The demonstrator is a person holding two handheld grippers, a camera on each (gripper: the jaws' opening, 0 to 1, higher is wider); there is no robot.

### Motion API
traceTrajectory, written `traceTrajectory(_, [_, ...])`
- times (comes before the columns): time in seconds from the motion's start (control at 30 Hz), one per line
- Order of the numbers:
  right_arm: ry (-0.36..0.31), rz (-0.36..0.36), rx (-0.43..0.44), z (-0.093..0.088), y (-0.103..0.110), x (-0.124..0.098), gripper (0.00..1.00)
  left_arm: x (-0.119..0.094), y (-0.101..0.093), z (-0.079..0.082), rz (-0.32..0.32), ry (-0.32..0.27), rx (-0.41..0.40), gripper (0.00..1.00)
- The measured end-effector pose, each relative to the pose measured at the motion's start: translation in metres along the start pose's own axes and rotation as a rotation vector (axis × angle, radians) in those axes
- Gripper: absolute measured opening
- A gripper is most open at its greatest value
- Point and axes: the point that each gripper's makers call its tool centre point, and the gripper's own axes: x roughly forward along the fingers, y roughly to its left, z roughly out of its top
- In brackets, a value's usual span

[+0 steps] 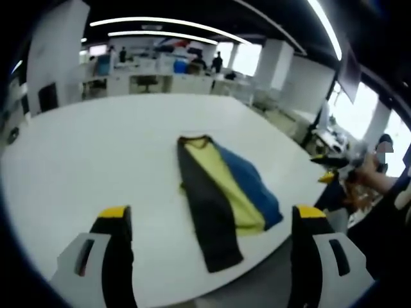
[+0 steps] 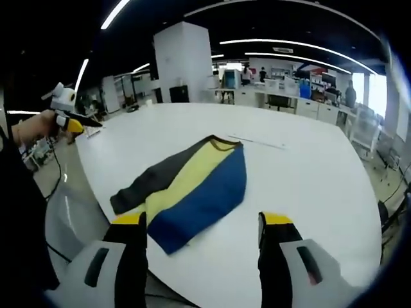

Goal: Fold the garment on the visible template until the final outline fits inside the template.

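With both the left tongs point(image 1: 209, 224) and right tongs point(image 2: 202, 228) spread apart and empty above the surface point(image 1: 96, 154), the garment point(image 1: 221, 192), lying long and narrow beside the near edge, could likely slide off if a fold drags it outward.

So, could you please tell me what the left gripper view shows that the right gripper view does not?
The left gripper view has the right hand-held gripper at its right edge, off the table. The right gripper view has the left hand-held gripper at its left edge and a big white pillar. Both share the white table and the black, yellow and blue garment lying flat, with open jaws in front.
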Motion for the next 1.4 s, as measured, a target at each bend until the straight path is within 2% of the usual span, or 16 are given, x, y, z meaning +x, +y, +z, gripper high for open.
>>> traceTrajectory(0.23, [0.052, 0.091, 0.041, -0.018, 0.030, 0.027, 0.58, 0.002, 0.002, -0.003, 0.002, 0.009, -0.008, 0.99])
traceTrajectory(0.37, [0.095, 0.134, 0.030, -0.029, 0.045, 0.042, 0.52, 0.004, 0.003, -0.005, 0.002, 0.011, -0.015, 0.99])
traceTrajectory(0.57, [0.144, 0.218, -0.016, -0.039, 0.076, 0.064, 0.47, 0.006, 0.006, -0.008, 0.003, 0.015, -0.025, 0.99])
traceTrajectory(0.7, [0.191, 0.325, -0.035, -0.052, 0.106, 0.078, 0.40, 0.006, 0.007, -0.012, 0.003, 0.026, -0.026, 0.99])
traceTrajectory(0.83, [0.238, 0.376, -0.039, -0.066, 0.123, 0.088, 0.36, 0.005, 0.010, -0.014, 0.008, 0.030, -0.032, 0.99])
traceTrajectory(0.97, [0.266, 0.388, -0.039, -0.078, 0.129, 0.100, 0.34, 0.004, 0.013, -0.015, 0.014, 0.031, -0.035, 0.99])
traceTrajectory(1.07, [0.285, 0.358, -0.047, -0.087, 0.125, 0.108, 0.34, 0.002, 0.015, -0.016, 0.016, 0.034, -0.036, 0.99])
traceTrajectory(1.2, [0.313, 0.332, -0.080, -0.098, 0.123, 0.117, 0.29, 0.000, 0.019, -0.017, 0.024, 0.033, -0.043, 0.99])
traceTrajectory(1.4, [0.317, 0.286, -0.100, -0.101, 0.123, 0.124, 0.24, -0.002, 0.023, -0.021, 0.033, 0.038, -0.053, 0.99])
